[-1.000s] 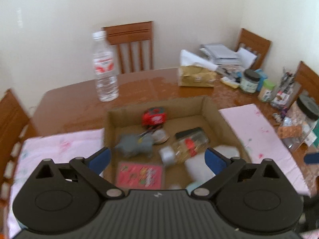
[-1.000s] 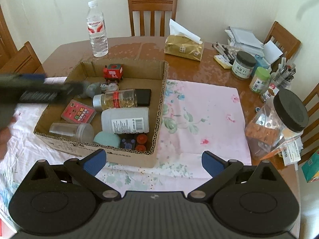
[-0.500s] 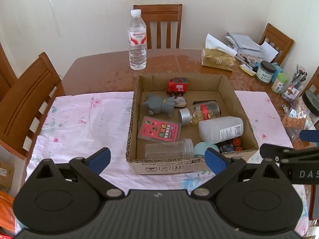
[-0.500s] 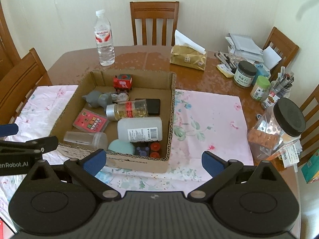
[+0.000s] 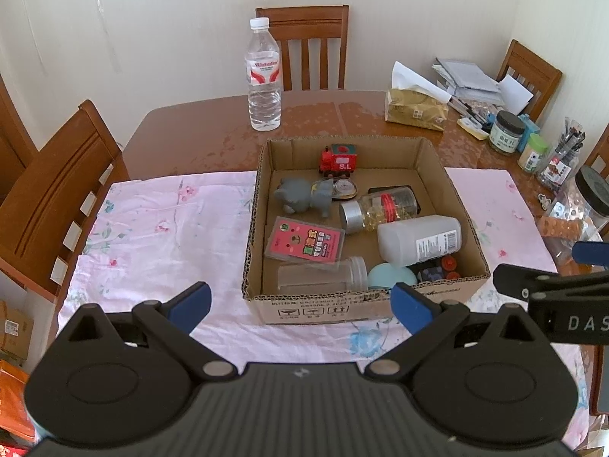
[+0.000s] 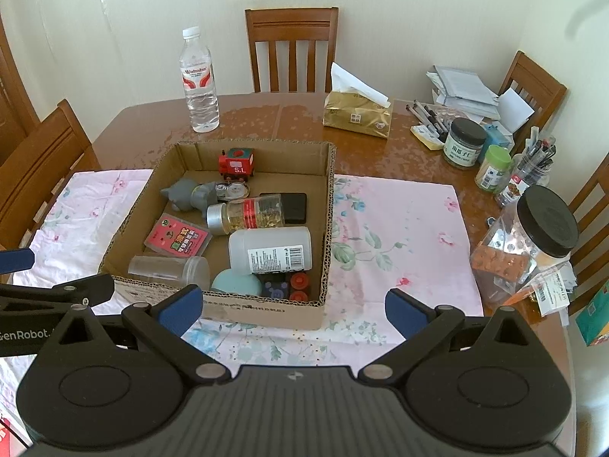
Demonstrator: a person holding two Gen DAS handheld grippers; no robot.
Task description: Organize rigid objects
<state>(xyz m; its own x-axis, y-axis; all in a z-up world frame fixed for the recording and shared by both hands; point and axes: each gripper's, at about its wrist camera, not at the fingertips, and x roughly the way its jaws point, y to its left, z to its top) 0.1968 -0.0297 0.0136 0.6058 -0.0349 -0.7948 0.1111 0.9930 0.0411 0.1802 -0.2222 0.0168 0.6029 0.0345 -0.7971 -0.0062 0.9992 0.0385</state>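
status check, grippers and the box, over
Left gripper open, empty, short of the box. Right gripper open, empty, at the box's near right corner. Box full: train, bottles, card pack. Nothing in the way.

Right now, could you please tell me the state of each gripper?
Left gripper: open, holding nothing.
Right gripper: open, holding nothing.

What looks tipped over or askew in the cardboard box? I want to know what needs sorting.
Three containers lie on their sides: the white plastic bottle, the silver-capped capsule bottle and the clear plastic jar. Nothing looks spilled.
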